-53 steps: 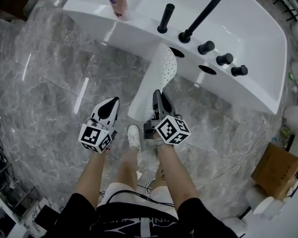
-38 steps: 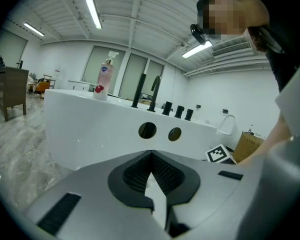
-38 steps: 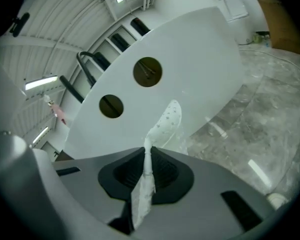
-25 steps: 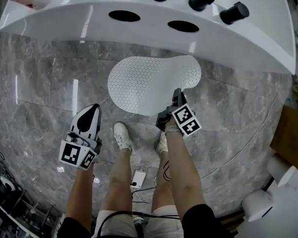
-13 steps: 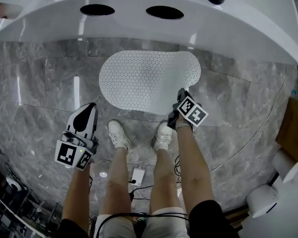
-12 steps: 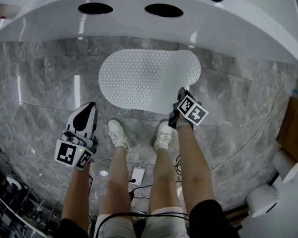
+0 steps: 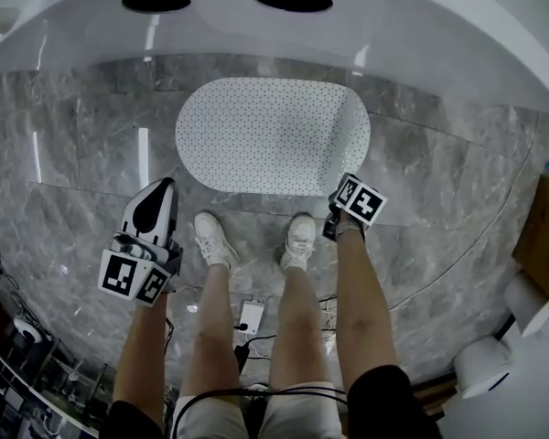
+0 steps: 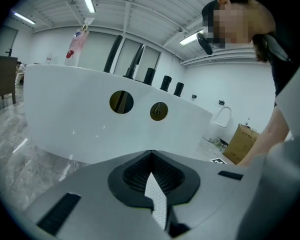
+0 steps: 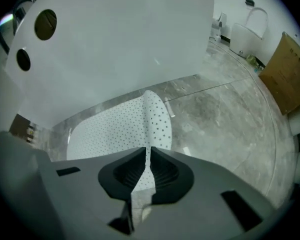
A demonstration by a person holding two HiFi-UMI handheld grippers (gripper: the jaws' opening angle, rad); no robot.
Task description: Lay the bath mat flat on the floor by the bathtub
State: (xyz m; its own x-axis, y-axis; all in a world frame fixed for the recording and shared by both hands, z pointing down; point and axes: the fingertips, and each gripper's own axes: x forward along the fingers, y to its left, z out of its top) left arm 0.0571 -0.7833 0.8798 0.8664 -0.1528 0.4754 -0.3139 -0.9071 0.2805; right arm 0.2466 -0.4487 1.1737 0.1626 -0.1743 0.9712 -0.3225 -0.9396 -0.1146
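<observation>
Already, just beside the bathtub (image 7: 393, 35), the bath mat (image 7: 273, 135) lies spread on the grey floor (image 7: 64, 154). The task looks nearly done, and only the mat's near right corner seems left to lower and release. The right gripper (image 9: 146, 156) pinches that raised corner between almost-closed jaws. The left gripper (image 8: 150, 155) is pressed together, apart from the mat.

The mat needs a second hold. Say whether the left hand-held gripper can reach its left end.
Probably yes: only bare floor lies between the left hand-held gripper and the mat.
</observation>
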